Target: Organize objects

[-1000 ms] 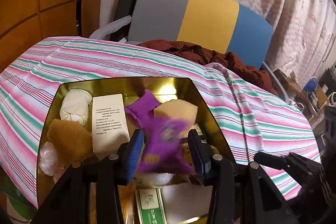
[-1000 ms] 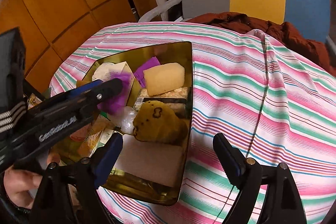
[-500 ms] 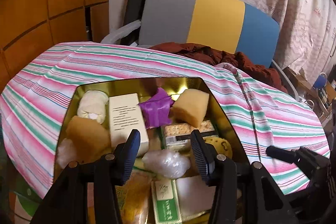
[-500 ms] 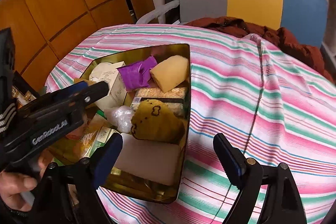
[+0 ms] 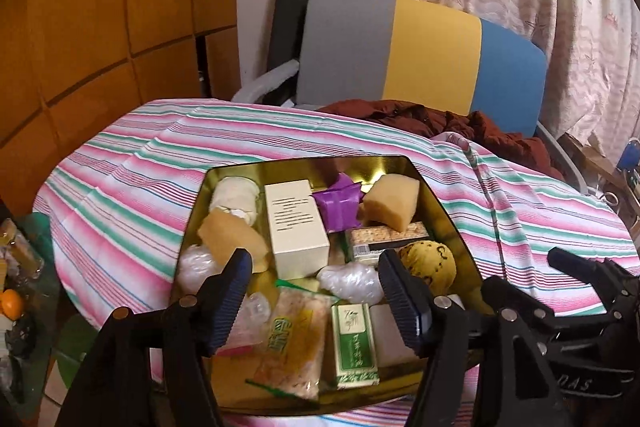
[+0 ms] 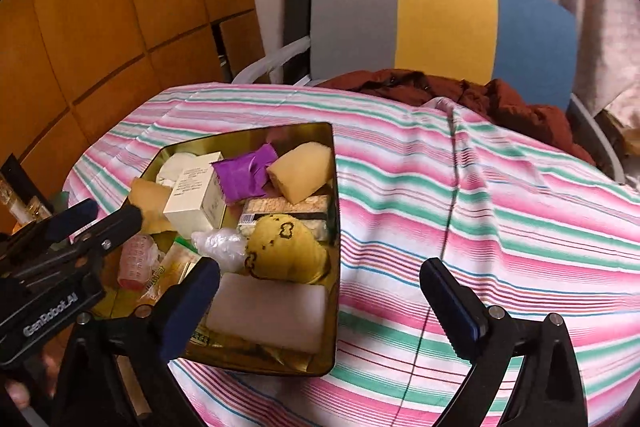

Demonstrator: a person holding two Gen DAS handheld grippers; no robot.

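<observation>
Left tongs: wide apart, empty, hovering over the near half of the gold rectangular metal tin. Right tongs: also wide, empty, straddling the tin's near right corner, one finger over the tin, the other over the pink-green striped cloth surface.

Inside the tin, from the left tongs outward: clear crinkled plastic wad at 12 o'clock between the fingers, green-white small carton and orange-yellow snack packet below it at 6. White upright cardboard box at 11, purple foil wrapper at 12 far end, tan sponge wedge at 1, yellow knitted pouch with black marks at 2, cracker pack behind it. Second tan sponge and white cloth roll at 10. White foam slab at the near right corner.

Progress, my read: everything visible is already in the tin; the cloth around it shows no loose items. Looks near done. What's left is likely tidying the pile or closing up; no lid in view.
</observation>
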